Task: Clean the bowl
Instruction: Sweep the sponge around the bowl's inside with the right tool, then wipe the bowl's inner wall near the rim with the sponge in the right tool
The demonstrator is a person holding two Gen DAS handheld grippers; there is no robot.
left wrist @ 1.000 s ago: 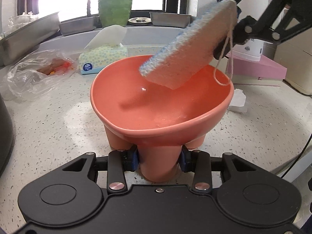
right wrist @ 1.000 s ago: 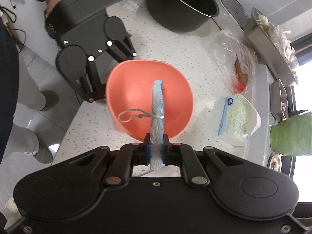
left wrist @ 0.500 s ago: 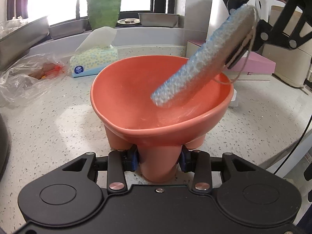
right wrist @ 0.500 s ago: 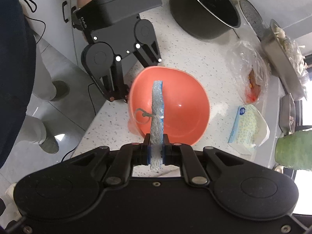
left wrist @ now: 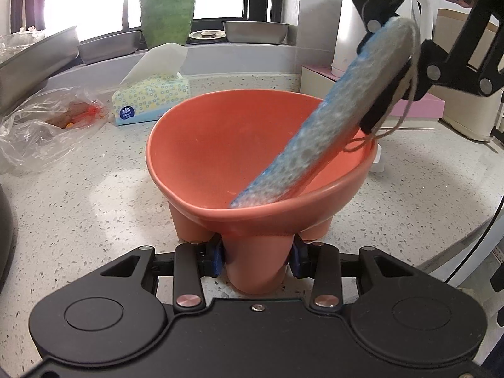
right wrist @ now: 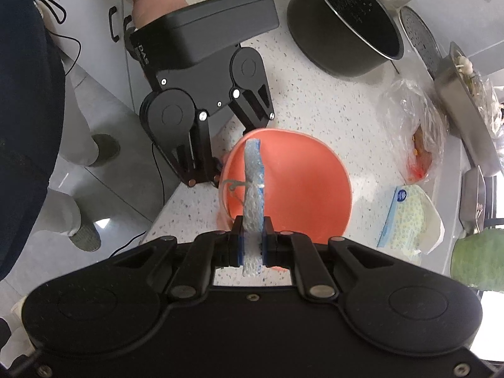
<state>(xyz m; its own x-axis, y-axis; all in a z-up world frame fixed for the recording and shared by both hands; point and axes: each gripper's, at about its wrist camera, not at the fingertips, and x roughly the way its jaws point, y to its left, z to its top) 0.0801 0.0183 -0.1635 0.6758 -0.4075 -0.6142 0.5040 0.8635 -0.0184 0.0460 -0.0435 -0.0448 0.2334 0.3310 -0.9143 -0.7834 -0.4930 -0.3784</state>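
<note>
A salmon-pink footed bowl (left wrist: pixel 261 163) stands on the speckled stone countertop (left wrist: pixel 78 208), near its front edge. The left gripper (left wrist: pixel 256 258) is clenched on one of the bowl's stubby legs, its blue pads pressing the leg from both sides while the bowl's basin rises just beyond the fingertips. The right gripper (right wrist: pixel 252 245) grasps a blue-and-white mesh scrubbing sponge (right wrist: pixel 253 189) edge-on between its narrowly set jaws. The sponge slants down into the bowl from the right, and its lower tip lies against the inner wall close to the near rim. A loop of grey string (left wrist: pixel 406 107) hangs from the sponge over the bowl's right edge. Behind the bowl to the left sits a tissue pack (left wrist: pixel 151 100), with a crumpled plastic bag (left wrist: pixel 41 126) farther left of it. Across the countertop from the bowl stands a black cooking pot (right wrist: pixel 346 25).
</note>
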